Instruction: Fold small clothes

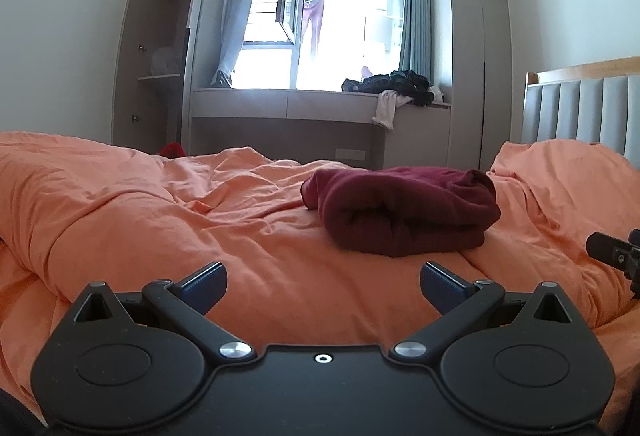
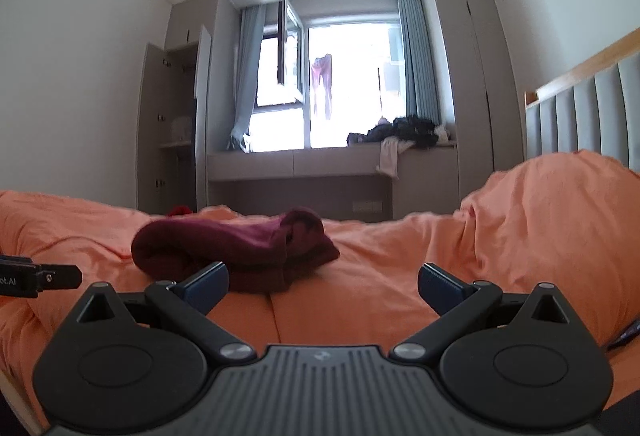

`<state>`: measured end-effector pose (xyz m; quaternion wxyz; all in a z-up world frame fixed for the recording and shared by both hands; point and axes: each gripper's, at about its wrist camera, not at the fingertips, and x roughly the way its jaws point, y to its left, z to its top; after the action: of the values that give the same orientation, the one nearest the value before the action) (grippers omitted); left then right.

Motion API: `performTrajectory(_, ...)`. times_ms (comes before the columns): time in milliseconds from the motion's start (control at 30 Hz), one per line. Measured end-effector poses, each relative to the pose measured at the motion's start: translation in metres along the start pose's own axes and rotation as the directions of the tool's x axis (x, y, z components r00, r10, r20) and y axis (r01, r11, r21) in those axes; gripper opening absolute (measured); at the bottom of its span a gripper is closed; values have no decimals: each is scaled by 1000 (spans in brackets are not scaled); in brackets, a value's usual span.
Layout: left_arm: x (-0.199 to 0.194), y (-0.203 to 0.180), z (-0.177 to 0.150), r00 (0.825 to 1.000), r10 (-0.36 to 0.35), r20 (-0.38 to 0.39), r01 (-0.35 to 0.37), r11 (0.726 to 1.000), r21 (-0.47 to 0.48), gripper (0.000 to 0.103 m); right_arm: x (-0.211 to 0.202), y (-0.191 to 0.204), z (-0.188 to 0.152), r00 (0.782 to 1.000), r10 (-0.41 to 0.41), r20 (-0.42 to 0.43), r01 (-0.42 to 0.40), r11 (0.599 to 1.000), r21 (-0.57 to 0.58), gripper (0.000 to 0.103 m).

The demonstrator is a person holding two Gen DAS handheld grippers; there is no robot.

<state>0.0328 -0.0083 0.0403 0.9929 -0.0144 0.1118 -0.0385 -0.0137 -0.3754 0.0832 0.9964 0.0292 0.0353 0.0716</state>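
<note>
Ahead of me: an orange duvet (image 1: 168, 220) covers the bed, rumpled, bunched high toward the grey padded headboard (image 1: 588, 108) with its wooden top rail. Beyond the bed, a window seat (image 1: 280, 104) runs under a bright window (image 1: 344, 32) with one sash swung open. Blue-grey curtains (image 1: 416, 16) hang at both sides. A heap of dark and white clothes (image 1: 400, 84) lies on the seat, one white piece drooping over its edge. A pink garment (image 1: 314, 24) hangs outside the window. To the left a wardrobe (image 1: 160, 56) stands with its door open; a small red item (image 1: 173, 149) shows just beyond the bed's far edge.
</note>
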Motion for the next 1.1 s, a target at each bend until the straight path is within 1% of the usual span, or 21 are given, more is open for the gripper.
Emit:
performTrajectory(333,4,1,-3,1000,3,-13,-3,1000,-4,103,4,3,-4,1000,3,-26,-4,1000,-19,103)
performTrajectory(1100,4,0,-4,1000,14,-19,-14,1000,-5,103,3,1,-4,1000,5,-26,-6,1000,-18,103)
